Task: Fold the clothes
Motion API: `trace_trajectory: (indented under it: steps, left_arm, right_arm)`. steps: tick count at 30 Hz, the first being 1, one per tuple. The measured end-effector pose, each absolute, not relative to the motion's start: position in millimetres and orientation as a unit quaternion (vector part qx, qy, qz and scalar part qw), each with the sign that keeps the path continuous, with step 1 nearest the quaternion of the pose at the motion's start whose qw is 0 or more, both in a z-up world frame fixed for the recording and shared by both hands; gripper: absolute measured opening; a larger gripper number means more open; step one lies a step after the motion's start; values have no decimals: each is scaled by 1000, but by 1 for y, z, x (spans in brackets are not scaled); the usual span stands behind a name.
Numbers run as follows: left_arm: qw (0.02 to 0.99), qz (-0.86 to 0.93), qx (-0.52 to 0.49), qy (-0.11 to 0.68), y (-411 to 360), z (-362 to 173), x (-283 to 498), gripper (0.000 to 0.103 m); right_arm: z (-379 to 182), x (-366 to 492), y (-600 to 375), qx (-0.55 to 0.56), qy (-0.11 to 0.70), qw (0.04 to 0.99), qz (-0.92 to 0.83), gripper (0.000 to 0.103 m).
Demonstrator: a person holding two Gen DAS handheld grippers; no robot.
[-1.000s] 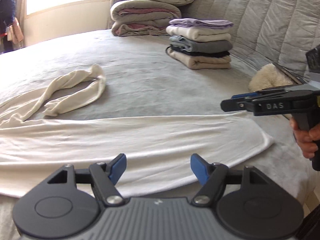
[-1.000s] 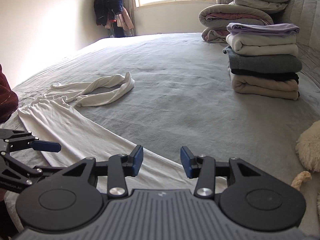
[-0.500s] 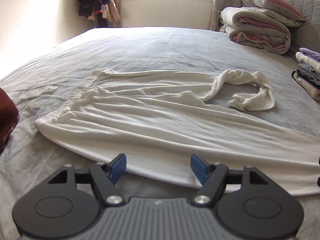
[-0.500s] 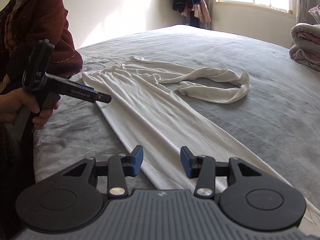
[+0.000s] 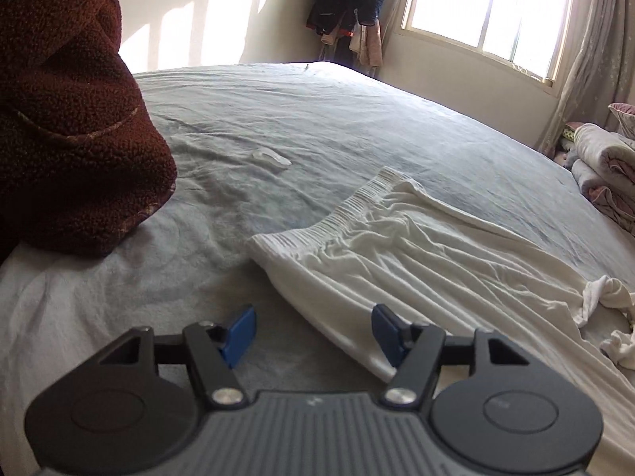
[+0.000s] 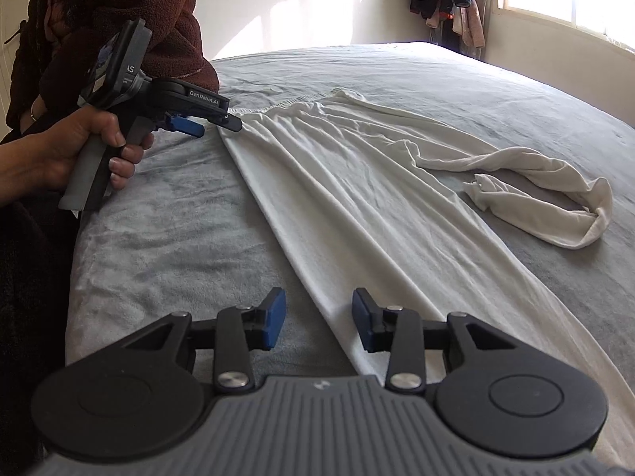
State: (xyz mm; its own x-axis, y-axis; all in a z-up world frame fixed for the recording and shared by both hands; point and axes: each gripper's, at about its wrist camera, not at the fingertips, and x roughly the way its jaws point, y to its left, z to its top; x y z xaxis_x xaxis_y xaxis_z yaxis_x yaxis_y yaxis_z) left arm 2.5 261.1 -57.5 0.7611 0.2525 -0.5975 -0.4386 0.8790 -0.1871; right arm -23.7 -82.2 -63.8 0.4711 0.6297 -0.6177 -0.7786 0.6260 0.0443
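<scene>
Now both claws gape empty at the near edge of white trousers (image 6: 357,198) on the bed (image 6: 166,214): left claw (image 5: 313,329) by the waistband (image 5: 341,210), right claw (image 6: 318,319) lower; next, pinch that edge.

Both cameras sit low over the bed (image 5: 357,119), each looking out along its own tool. The left tool (image 5: 313,335) faces the window (image 5: 488,12) and far corner, close above the waistband end of the white garment (image 5: 416,261). The right tool (image 6: 318,319) looks up the garment (image 6: 357,198) lengthwise and catches the left tool (image 6: 220,125) near that waistband. Both views share garment, bed and, I think, the same hanging clothes (image 5: 349,4).
</scene>
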Motion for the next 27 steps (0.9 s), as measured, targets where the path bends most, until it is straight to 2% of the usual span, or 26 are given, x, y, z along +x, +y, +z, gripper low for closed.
trace_trajectory:
  steps: [1, 3, 4, 5, 6, 13, 19, 27]
  left_arm:
    - [923, 193, -167, 288, 265, -58, 4, 48]
    - [920, 203, -179, 282, 272, -60, 7, 31]
    - [919, 206, -185, 280, 275, -60, 9, 24]
    - [919, 208, -186, 280, 276, -60, 9, 6]
    - [918, 211, -185, 280, 278, -60, 9, 1]
    - [920, 241, -165, 262, 278, -47, -7, 0]
    - [913, 259, -146, 278, 282, -43, -23, 0]
    - [909, 269, -94, 305, 275, -61, -21, 1]
  right_arm:
    - [-64, -22, -80, -121, 303, 850, 414, 34]
    - [-65, -19, -77, -120, 302, 849, 417, 24]
    - [-64, -18, -75, -121, 302, 848, 419, 11]
    - [-64, -18, -75, -121, 303, 846, 421, 2]
    - [-63, -18, -74, -120, 304, 845, 424, 1]
    - [-48, -32, -76, -110, 311, 817, 473, 0]
    - [-39, -40, -79, -94, 318, 801, 499, 1]
    - [-60, -50, -59, -122, 344, 780, 509, 0]
